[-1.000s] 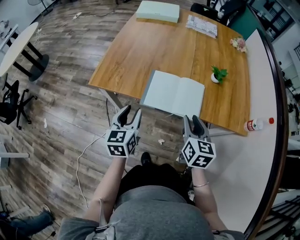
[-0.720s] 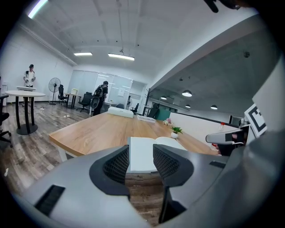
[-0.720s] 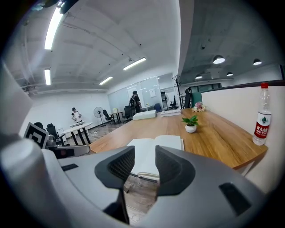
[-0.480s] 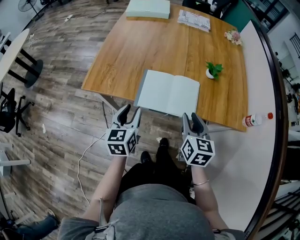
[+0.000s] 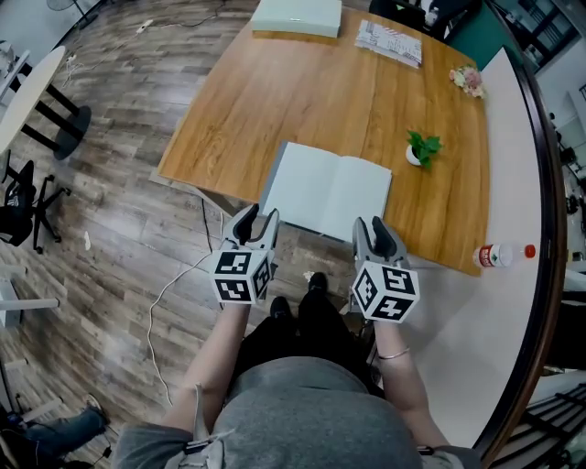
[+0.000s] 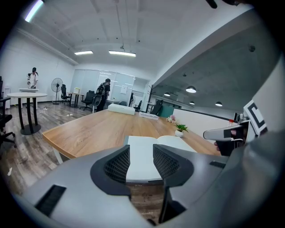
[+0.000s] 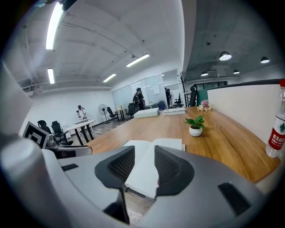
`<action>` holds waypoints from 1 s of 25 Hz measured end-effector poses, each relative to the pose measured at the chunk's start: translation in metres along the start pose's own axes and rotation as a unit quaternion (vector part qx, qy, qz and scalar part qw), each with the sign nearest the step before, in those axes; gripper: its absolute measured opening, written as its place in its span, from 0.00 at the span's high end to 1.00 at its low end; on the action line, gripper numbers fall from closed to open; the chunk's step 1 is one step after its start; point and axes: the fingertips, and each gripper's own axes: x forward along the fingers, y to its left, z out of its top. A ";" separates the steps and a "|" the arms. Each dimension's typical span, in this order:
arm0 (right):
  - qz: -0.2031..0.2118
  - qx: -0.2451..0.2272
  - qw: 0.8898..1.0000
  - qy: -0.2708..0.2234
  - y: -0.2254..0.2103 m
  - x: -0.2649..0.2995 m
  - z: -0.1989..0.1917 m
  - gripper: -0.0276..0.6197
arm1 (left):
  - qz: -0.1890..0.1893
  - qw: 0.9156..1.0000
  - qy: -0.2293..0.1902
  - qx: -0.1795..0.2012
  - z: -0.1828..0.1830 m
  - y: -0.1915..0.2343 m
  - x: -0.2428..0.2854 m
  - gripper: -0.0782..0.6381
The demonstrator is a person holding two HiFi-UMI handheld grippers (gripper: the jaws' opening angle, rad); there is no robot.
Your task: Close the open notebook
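- Both your grippers have come closer to the table over the last second. The strip of floor that lay between their tips and the notebook point(image 5: 325, 190) has closed, and in the head view the tips now reach its near edge.
- Your left gripper point(image 5: 255, 218) is in front of the notebook's near left corner. Its jaws are apart with nothing between the pads. In the left gripper view, the left page shows through the gap, a little farther off.
- Your right gripper point(image 5: 372, 227) is in front of the near right corner. Its jaws are also apart and empty, and the right page shows beyond them in the right gripper view.
- Neither gripper touches the notebook.
- That notebook lies open and flat, pages up, at the near edge of the wooden table point(image 5: 275, 92). Its spine runs from near to far, roughly midway between your two grippers.
- A plant point(image 5: 422, 148) in a white pot stands near the notebook's far right corner, apart from it.
- A bottle point(image 5: 499, 247) with a red cap stands at the table's near right corner, well apart from the notebook.
- A pale box point(image 5: 295, 16) lies at the table's far edge.
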 end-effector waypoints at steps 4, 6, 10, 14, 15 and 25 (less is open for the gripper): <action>0.016 -0.007 1.000 0.012 -0.004 0.015 0.001 0.74 | 0.018 1.000 0.004 -0.010 -0.003 0.002 0.010 0.67; 0.024 -0.011 0.999 0.019 -0.005 0.022 0.001 0.74 | 0.027 0.999 0.007 -0.017 -0.005 0.004 0.012 0.67; 0.044 -0.019 0.998 0.034 -0.005 0.038 0.000 0.74 | 0.046 0.998 0.012 -0.029 -0.011 0.008 0.018 0.67; 0.064 -0.028 0.996 0.052 -0.002 0.052 -0.005 0.74 | 0.065 0.996 0.019 -0.051 -0.020 0.012 0.021 0.67; 0.069 -0.030 0.996 0.056 -0.001 0.055 -0.006 0.74 | 0.070 0.996 0.020 -0.057 -0.023 0.013 0.021 0.67; 0.116 -0.054 0.987 0.096 0.012 0.078 -0.022 0.74 | 0.119 0.986 0.035 -0.114 -0.053 0.027 0.020 0.63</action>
